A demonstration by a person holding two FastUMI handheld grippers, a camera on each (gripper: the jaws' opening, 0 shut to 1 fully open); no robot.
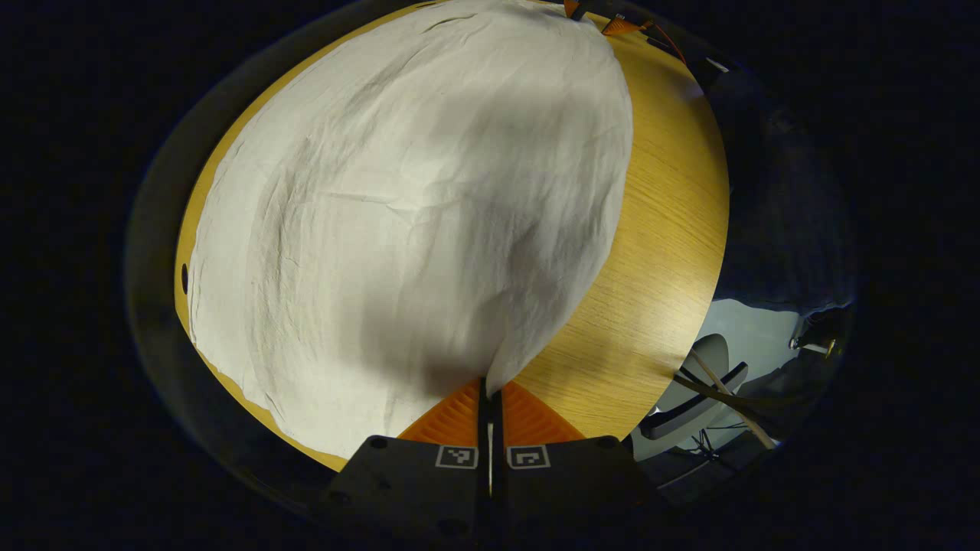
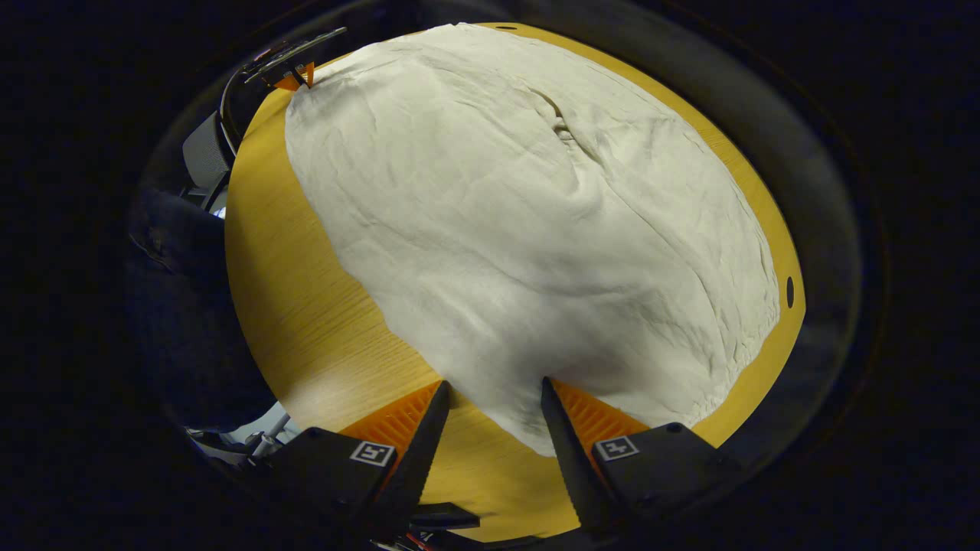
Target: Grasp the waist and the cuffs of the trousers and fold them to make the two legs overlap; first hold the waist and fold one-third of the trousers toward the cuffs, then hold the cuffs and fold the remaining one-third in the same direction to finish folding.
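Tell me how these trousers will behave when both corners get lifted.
The trousers look like thin, wrinkled cloth, so probably floppy and sagging between grips. They seem light. On the smooth wooden table they may slide rather than stay put. The left gripper already pinches a corner.

The trousers (image 2: 528,222) are lying spread on the desk (image 2: 306,321), their near edge reaching between the right gripper's (image 2: 494,394) parted jaws, the left gripper (image 1: 490,386) sitting at the opposite corner.

No words, brands or numbers can be read. Square black-and-white coded markers (image 1: 457,457) sit at six o'clock on each gripper's body, undecipherable.
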